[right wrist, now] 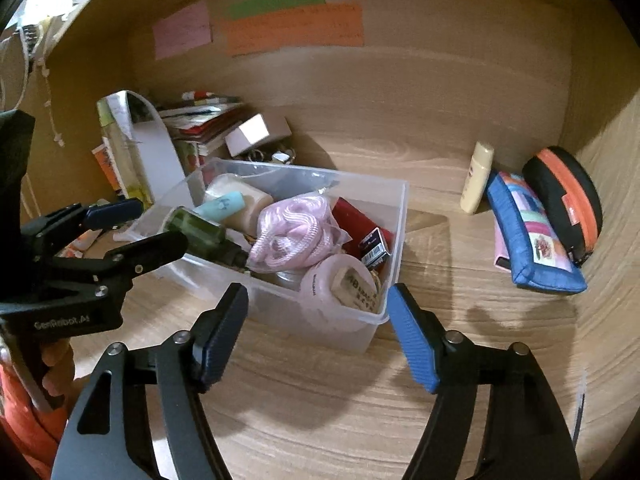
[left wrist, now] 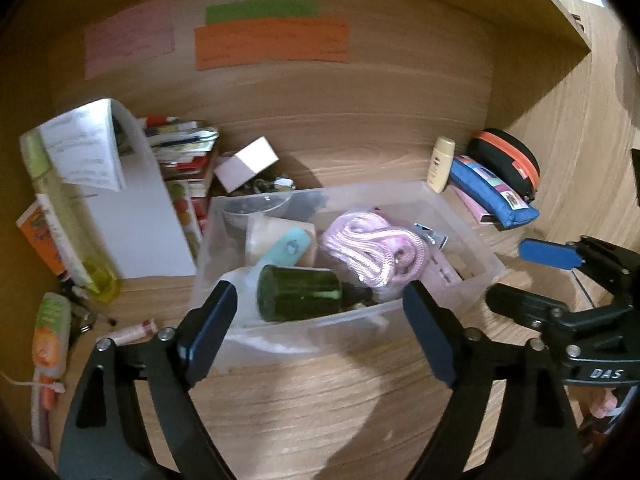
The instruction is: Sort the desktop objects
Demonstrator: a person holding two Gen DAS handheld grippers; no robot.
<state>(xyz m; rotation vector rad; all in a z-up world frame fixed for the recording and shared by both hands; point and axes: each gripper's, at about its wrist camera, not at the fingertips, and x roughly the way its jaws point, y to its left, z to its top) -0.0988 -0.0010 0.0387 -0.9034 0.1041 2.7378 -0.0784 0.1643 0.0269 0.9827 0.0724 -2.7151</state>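
Observation:
A clear plastic bin sits mid-desk. It holds a dark green bottle, a pink cord bundle, a mint case, a red item and a pink round container. My left gripper is open just before the bin's near wall, empty; it also shows at the left in the right wrist view. My right gripper is open and empty at the bin's front corner; it also shows in the left wrist view.
At the back right are a cream bottle, a blue pouch and a black-orange case. At the left are a white file holder, a yellow-green bottle, stacked booklets, a small white box and tubes.

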